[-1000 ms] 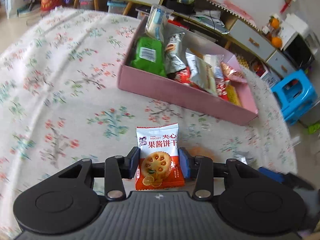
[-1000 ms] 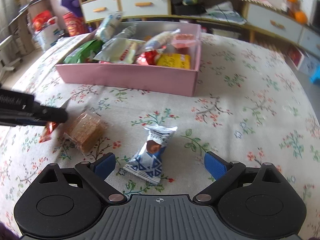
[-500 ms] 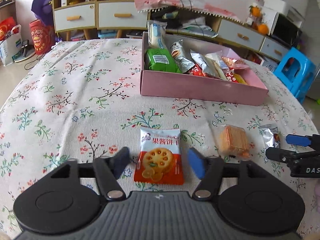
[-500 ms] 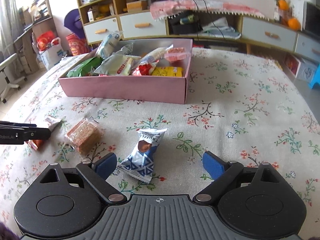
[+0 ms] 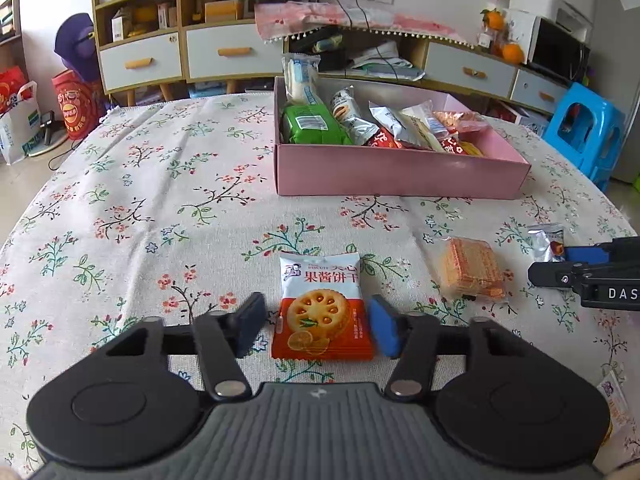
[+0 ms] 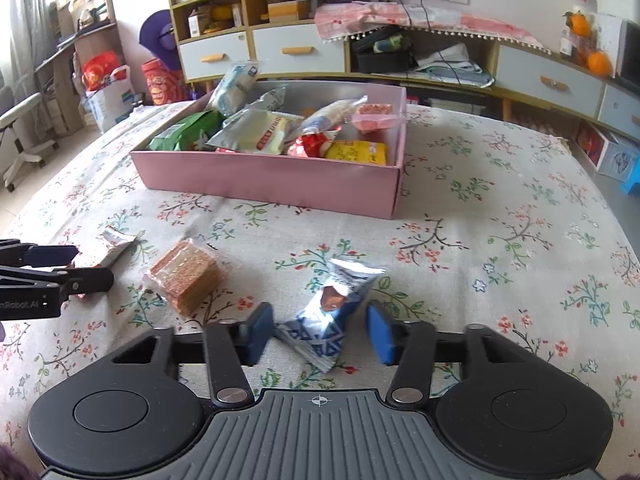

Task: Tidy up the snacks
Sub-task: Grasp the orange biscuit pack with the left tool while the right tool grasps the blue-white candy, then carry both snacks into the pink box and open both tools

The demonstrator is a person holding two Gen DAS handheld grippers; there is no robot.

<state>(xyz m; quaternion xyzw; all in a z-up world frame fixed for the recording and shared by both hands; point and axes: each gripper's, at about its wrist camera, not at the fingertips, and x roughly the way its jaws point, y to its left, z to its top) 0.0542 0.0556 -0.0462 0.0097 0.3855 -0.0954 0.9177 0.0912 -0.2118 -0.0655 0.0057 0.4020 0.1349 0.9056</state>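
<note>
Both claws wide open, gripping nothing: biscuit packet [image 5: 322, 309] sits between the left gripper [image 5: 318, 326] pads, blue-white wrapper [image 6: 329, 316] between the right gripper [image 6: 320, 330] pads.

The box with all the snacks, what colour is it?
Pink box, clearest in the left wrist view.

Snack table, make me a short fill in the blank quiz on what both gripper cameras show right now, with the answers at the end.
1. The open left gripper straddles a jam ____ packet.
2. The open right gripper straddles a packet patterned in white and ____.
3. Sorted snacks sit in a ____ box.
4. The wafer pack lies on the ____ tablecloth.

Answers: biscuit; blue; pink; floral
</note>
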